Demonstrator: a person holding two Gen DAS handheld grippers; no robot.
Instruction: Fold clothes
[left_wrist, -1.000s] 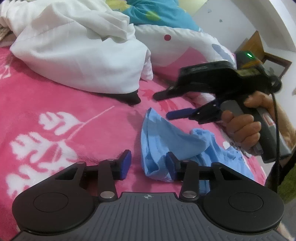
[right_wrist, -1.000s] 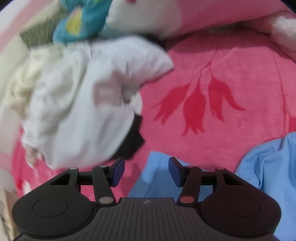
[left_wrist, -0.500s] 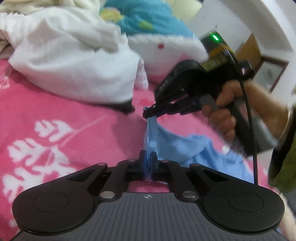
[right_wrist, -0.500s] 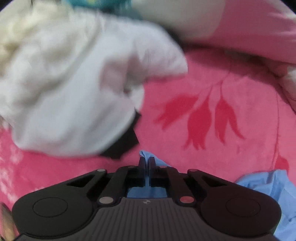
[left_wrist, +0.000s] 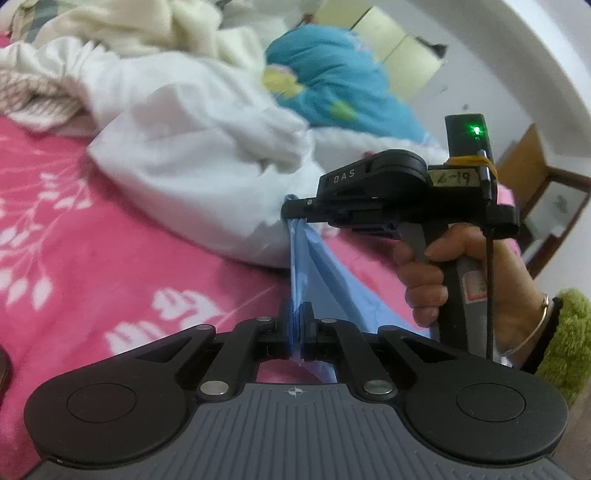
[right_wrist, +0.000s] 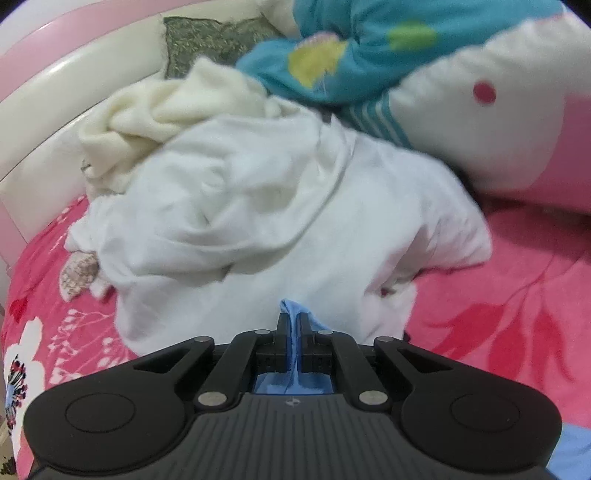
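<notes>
Here both tools hold the blue cloth (left_wrist: 314, 273). The left tool (left_wrist: 295, 325) is closed on its lower edge, and the right tool (left_wrist: 295, 206) is closed on its upper corner, so the cloth is stretched between them above the pink bed (left_wrist: 110, 266). A hand (left_wrist: 443, 273) grips the right tool's handle. Behind the cloth lies a white garment (right_wrist: 277, 221), with a cream garment (right_wrist: 177, 107) on top of it and a teal blanket (left_wrist: 340, 85) further back.
</notes>
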